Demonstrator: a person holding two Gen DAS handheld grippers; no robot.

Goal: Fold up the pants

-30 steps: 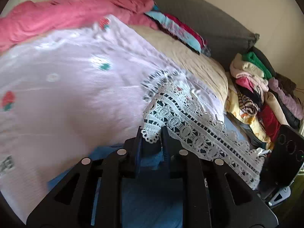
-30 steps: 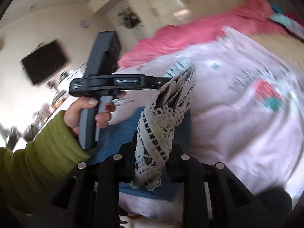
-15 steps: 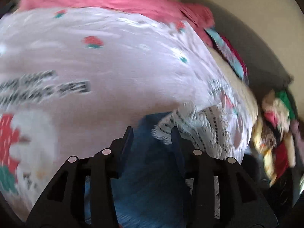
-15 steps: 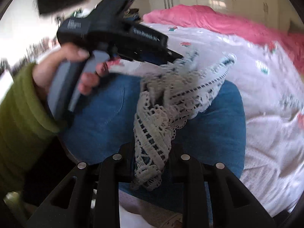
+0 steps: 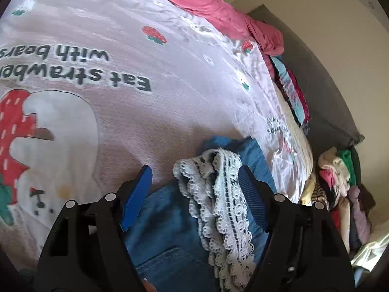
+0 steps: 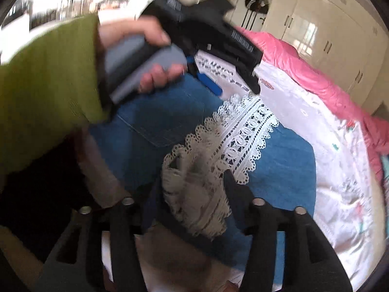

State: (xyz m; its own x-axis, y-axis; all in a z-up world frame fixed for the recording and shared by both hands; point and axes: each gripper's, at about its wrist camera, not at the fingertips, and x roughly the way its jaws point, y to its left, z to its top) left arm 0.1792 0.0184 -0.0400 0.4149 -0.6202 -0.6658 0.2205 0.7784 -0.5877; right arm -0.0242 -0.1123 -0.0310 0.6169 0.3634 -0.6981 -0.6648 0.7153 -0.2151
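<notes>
Both grippers, left [image 5: 194, 180] and right [image 6: 192, 182], opening, lace-hemmed jeans [image 5: 170, 231] loose between pads; blanket [image 5: 145, 112] upper left reads "Eat strawber… with bears".

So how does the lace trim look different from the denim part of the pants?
The lace trim is white, openwork and scalloped; the denim is solid blue with a stitched pocket. The lace is bunched and crumpled near the grippers, while the denim lies fairly flat on the pink bedspread. The lace is a narrow band; the denim covers far more area. Both belong to the same pants.
</notes>
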